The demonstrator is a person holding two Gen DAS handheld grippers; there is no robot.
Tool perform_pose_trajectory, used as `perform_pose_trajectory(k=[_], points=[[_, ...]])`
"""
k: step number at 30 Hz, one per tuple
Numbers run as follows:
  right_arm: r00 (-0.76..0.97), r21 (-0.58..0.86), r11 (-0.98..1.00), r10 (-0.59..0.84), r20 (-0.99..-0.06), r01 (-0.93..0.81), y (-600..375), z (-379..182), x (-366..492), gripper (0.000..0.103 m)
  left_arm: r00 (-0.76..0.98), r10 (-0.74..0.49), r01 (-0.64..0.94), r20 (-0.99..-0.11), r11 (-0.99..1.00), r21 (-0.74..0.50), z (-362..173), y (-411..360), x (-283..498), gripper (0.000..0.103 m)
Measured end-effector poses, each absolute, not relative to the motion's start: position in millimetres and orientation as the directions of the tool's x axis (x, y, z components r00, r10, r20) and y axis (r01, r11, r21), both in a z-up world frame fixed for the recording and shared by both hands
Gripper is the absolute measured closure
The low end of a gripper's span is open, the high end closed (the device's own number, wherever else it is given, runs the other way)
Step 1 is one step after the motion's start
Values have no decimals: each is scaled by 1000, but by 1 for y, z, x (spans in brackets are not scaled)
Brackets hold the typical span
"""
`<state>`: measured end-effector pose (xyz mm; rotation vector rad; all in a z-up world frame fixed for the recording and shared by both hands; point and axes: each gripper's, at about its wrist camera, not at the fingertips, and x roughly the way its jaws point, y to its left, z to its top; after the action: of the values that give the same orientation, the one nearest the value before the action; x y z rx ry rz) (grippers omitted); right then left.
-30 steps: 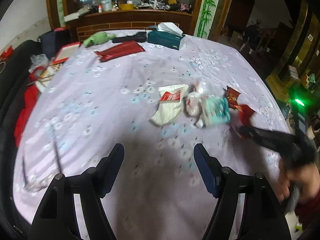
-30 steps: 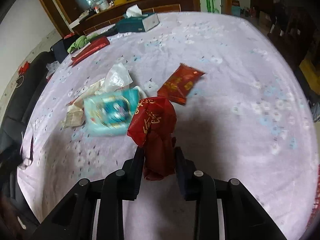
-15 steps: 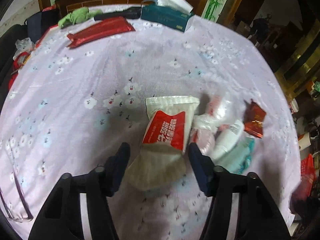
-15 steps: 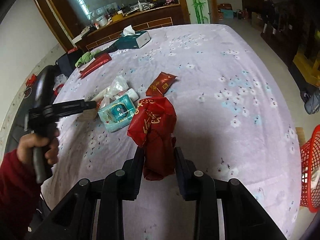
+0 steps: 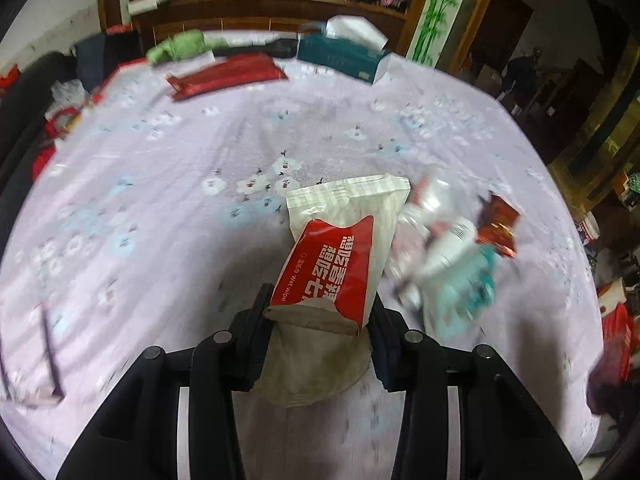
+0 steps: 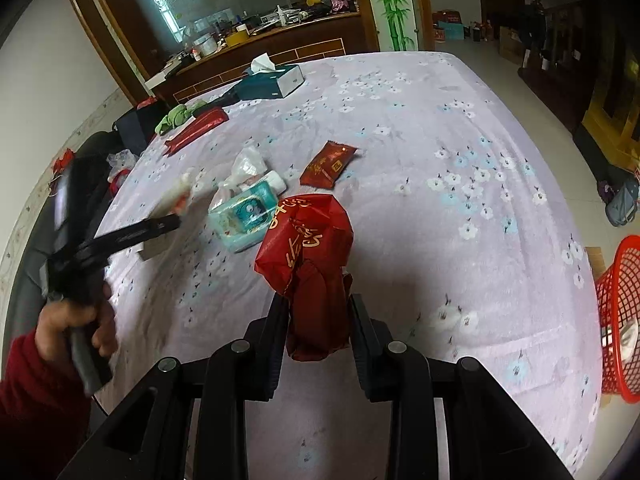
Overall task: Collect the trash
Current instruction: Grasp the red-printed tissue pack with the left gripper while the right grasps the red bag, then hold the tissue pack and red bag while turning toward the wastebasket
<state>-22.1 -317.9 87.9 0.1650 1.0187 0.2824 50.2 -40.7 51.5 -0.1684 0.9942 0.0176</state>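
Note:
My left gripper is shut on the lower end of a white wet-wipe packet with a red label, which stands up from the lilac flowered tablecloth. My right gripper is shut on a crumpled red wrapper held above the cloth. In the right wrist view a hand holds the left gripper, with the white packet blurred at its tip. A teal wipe pack, a clear plastic bag and a flat red sachet lie together mid-table.
A red mesh basket stands on the floor off the table's right edge. At the far end lie a teal tissue box, a long red packet and a green cloth. A dark sofa runs along the left side.
My left gripper moved up to the white packet and shut on it. My right gripper pulled back and higher with the red wrapper, bringing the red basket into view.

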Motion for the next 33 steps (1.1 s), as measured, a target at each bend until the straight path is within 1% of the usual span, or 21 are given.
perform_pose_trajectory(k=[7, 12, 24, 33], points=[[483, 266, 952, 305, -821, -149, -314, 81, -43, 71, 604, -37, -59, -796, 994, -91, 75, -80, -40, 62], [489, 269, 954, 299, -819, -132, -321, 81, -52, 71, 626, -28, -15, -779, 999, -48, 81, -104, -76, 62], [525, 254, 956, 292, -799, -146, -332, 95, -72, 71, 665, -24, 30, -747, 1000, -5, 101, -132, -87, 62], [537, 259, 957, 288, -793, -131, -344, 99, -74, 71, 673, -11, 59, -740, 998, 38, 107, -155, -84, 62]])
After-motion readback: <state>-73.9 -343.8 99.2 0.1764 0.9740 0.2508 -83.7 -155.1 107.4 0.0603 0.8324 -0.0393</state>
